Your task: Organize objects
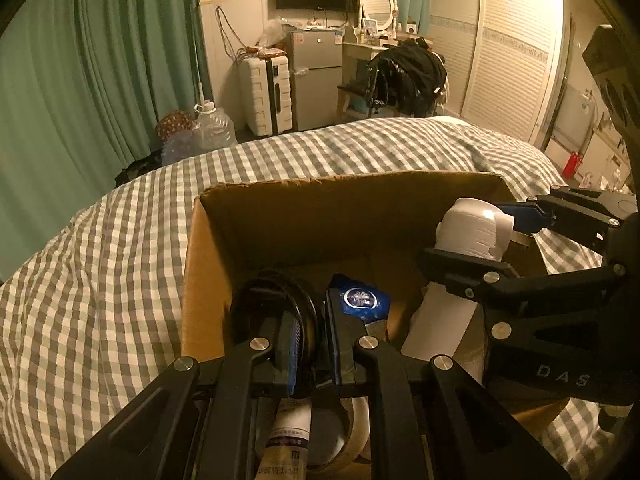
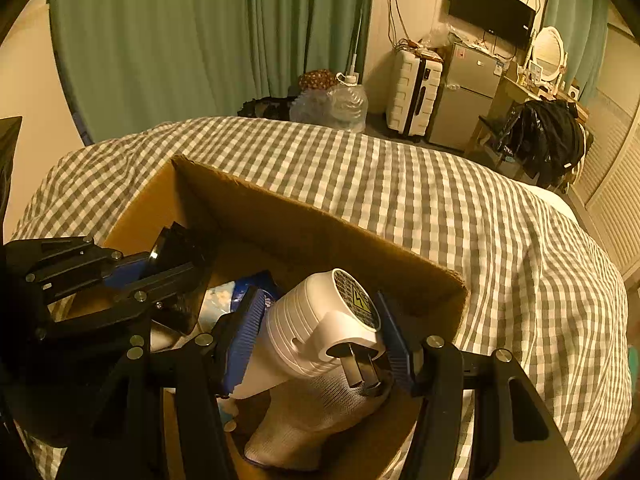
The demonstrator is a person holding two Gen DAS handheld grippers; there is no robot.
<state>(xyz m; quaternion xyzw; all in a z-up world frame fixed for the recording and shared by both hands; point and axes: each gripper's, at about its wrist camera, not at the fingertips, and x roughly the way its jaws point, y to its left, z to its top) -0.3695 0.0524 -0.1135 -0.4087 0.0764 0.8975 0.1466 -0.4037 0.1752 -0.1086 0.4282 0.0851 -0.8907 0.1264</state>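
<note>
Checked bedspread [image 2: 460,220] is lying bare at twelve o'clock beyond the cardboard box [image 2: 320,236] rim; left gripper [image 1: 308,344] fingers are pinching a black ring [image 1: 276,292], right gripper [image 2: 320,336] fingers a white plug [image 2: 320,320].

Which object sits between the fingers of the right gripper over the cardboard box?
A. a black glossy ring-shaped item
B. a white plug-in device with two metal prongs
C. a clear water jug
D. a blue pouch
B: in the right wrist view the right gripper clamps the white plug-in device, prongs showing, above the cardboard box.
</note>
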